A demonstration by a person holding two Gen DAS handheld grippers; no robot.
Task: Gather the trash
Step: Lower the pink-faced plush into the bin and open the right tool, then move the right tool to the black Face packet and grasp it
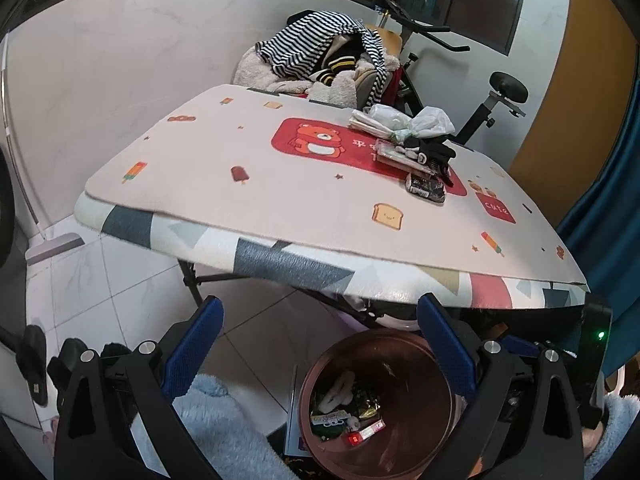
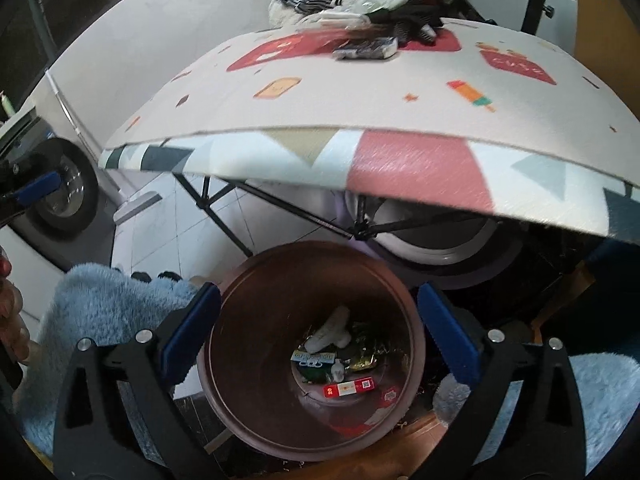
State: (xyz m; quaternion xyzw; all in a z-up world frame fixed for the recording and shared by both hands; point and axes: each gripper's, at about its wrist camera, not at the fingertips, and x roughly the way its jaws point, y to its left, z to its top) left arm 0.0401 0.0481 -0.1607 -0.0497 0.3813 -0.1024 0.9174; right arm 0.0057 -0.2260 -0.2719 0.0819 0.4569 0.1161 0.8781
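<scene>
A brown round bin [image 1: 404,432] stands on the floor below the table's near edge, with wrappers and a red packet [image 2: 349,389] at its bottom [image 2: 320,344]. My right gripper [image 2: 318,338] is open and empty, directly above the bin mouth. My left gripper [image 1: 320,354] is open and empty, above the floor at the bin's left rim. On the table [image 1: 280,208] lie a dark wrapper [image 1: 425,189], a flat packet [image 1: 402,155], black cloth and a white plastic bag [image 1: 404,120].
A chair piled with striped clothes [image 1: 320,52] stands behind the table. An exercise bike [image 1: 492,96] is at the back right. A blue curtain [image 1: 604,200] hangs at right. Folding table legs [image 2: 224,216] cross under the tabletop. Blue fleece sleeves [image 2: 100,304] are near both grippers.
</scene>
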